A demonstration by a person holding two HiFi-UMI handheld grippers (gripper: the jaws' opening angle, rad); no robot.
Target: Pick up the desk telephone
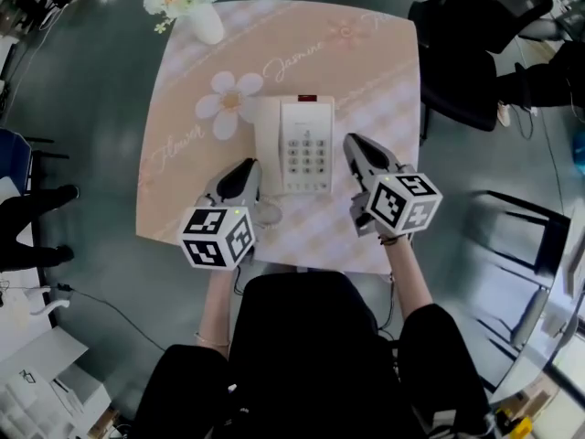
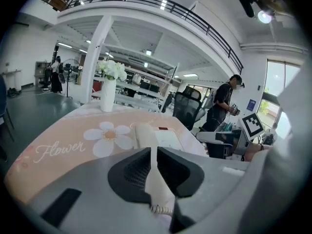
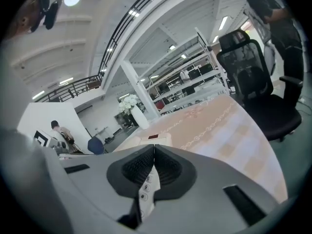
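The white desk telephone [image 1: 306, 144] lies in the middle of the table, its handset [image 1: 267, 140] resting on its left side. My left gripper [image 1: 247, 170] is shut and empty, hovering just in front of the handset's near end and the coiled cord [image 1: 265, 213]. In the left gripper view the handset [image 2: 145, 134] shows beyond the shut left gripper [image 2: 152, 152]. My right gripper [image 1: 355, 149] is shut and empty beside the phone's right edge. In the right gripper view the keypad [image 3: 145, 189] shows under the right gripper [image 3: 154, 152].
A pink flowered tablecloth [image 1: 183, 108] covers the square table. A white vase of flowers [image 1: 192, 7] stands at its far left corner. A black office chair [image 1: 466, 44] is beyond the far right corner. A person [image 2: 222, 106] stands in the background.
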